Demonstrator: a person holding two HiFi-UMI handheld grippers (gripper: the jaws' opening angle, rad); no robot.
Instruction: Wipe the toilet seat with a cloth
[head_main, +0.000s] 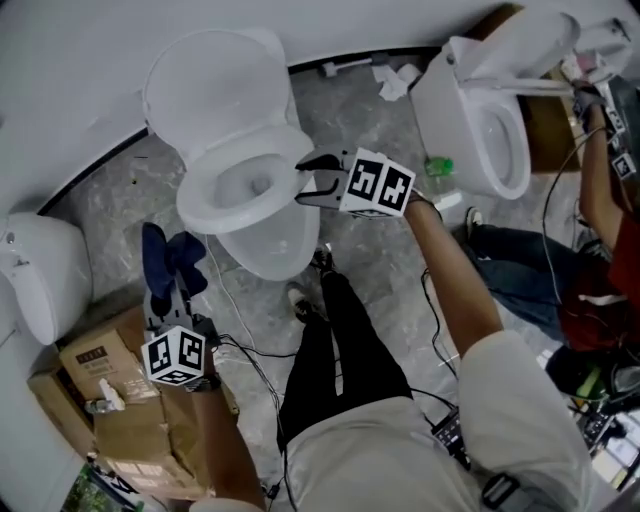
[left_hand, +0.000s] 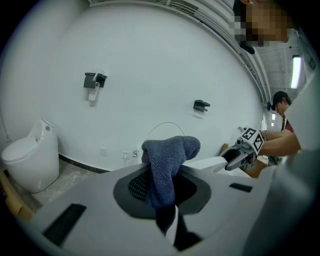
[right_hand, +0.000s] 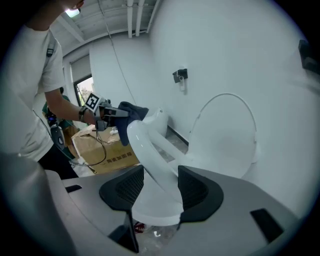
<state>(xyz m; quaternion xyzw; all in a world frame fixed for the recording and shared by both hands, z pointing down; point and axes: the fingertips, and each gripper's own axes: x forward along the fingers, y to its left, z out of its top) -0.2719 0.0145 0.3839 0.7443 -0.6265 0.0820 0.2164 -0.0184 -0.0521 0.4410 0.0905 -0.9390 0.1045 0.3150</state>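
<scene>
The white toilet seat (head_main: 205, 205) lies down over the bowl, and the lid (head_main: 205, 80) stands up behind it. My right gripper (head_main: 305, 182) is at the seat's right edge. In the right gripper view, the seat rim (right_hand: 150, 160) runs between the jaws of that gripper (right_hand: 156, 187), which stand wide and do not squeeze it. My left gripper (head_main: 168, 300) hovers low to the left of the bowl, shut on a dark blue cloth (head_main: 170, 262). The cloth (left_hand: 167, 160) drapes up and over from between its jaws.
A second toilet (head_main: 490, 120) stands at the back right and a third (head_main: 40, 270) at the far left. Cardboard boxes (head_main: 110, 390) sit under my left arm. Another person (head_main: 600, 250) crouches at the right. Cables trail across the marble floor (head_main: 390, 250).
</scene>
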